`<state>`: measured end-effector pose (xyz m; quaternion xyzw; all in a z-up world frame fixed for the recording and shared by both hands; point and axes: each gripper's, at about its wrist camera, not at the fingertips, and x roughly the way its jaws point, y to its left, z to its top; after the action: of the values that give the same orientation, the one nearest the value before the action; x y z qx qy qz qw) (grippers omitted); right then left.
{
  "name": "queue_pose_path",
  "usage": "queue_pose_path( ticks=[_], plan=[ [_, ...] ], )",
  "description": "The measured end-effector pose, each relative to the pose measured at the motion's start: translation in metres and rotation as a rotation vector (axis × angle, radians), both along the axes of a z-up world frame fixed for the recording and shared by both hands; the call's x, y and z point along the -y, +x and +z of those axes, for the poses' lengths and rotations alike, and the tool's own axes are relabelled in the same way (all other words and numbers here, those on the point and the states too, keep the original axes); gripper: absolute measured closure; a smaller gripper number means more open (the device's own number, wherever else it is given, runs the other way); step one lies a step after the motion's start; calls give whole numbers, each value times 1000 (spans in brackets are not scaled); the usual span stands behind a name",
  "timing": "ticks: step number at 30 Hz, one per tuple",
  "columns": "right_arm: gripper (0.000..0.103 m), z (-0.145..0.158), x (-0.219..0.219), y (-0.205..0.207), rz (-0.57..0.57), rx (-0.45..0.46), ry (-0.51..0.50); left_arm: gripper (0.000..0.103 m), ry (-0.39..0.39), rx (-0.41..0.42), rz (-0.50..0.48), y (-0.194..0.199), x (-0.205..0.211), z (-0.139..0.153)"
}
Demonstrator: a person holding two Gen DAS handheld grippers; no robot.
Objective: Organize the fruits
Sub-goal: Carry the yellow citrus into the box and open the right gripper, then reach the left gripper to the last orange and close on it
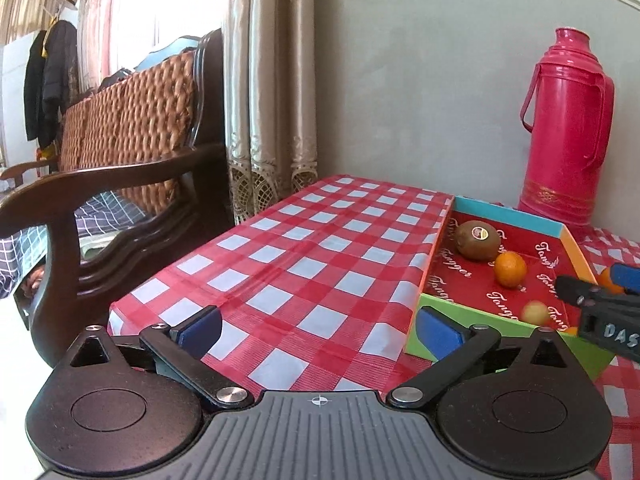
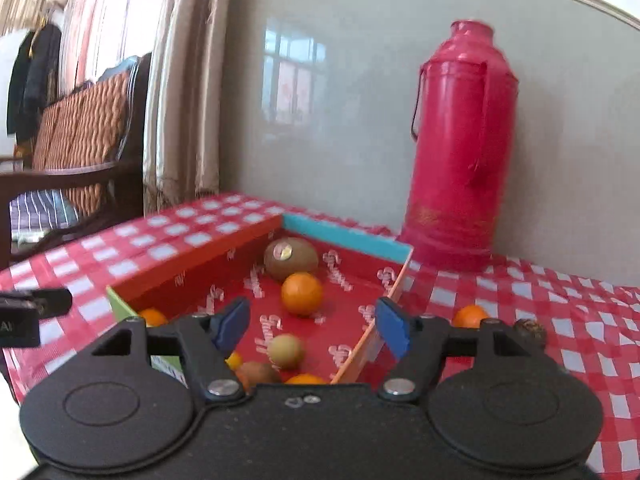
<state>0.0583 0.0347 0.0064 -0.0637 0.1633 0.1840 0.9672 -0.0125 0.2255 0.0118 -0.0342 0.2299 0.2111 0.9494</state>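
Covering the table, a glossy red-and-white checked cloth (image 1: 304, 248) lies slightly wrinkled under everything. Wooden chair (image 1: 120, 200) with a woven cushion stands off the table's left edge; shiny curtain (image 1: 272, 80) hangs behind it. Tall pink plastic flask (image 2: 460, 148), cylindrical with a side handle, stands upright against the grey wall, just beyond the box's far corner.

Shallow cardboard box (image 2: 344, 236), red printed floor, walls blue, orange and green. Inside: a fuzzy brown kiwi (image 2: 291, 259) with a sticker at the far end, a smooth round orange (image 2: 301, 294) just in front of it, a small pale yellow-green fruit (image 2: 285, 351) nearer, more orange and brown fruit at the near end, partly hidden. One small orange (image 2: 470, 316) and a dark wrinkled fruit (image 2: 530, 330) sit on the cloth outside the right wall.

Left gripper (image 1: 320, 328): blue pads spread wide, nothing between them, over bare cloth beside the box's near left corner.

Right gripper (image 2: 312, 324): pads spread wide, empty, above the box's near end; slightly blurred.
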Motion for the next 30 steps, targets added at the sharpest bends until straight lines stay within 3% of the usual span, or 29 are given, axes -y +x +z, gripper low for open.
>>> queue_pose_path(
  ticks=[5, 11, 17, 24, 30],
  plan=[
    [35, 8, 26, -3, -73, 46, 51, 1, -16, 23, -27, 2, 10, 4],
    [33, 8, 74, 4, -170, 10, 125, 1, -6, 41, -96, 9, 41, 9],
    [30, -5, 115, 2, -238, 12, 110, 1, 1, 58, -163, 19, 77, 9],
    [30, 1, 163, -2, -317, 27, 149, 1, -9, 98, -253, 33, 131, 8],
    [30, 1, 200, -6, -384, 42, 110, 1, 34, 98, -339, 51, 182, -2]
  ],
)
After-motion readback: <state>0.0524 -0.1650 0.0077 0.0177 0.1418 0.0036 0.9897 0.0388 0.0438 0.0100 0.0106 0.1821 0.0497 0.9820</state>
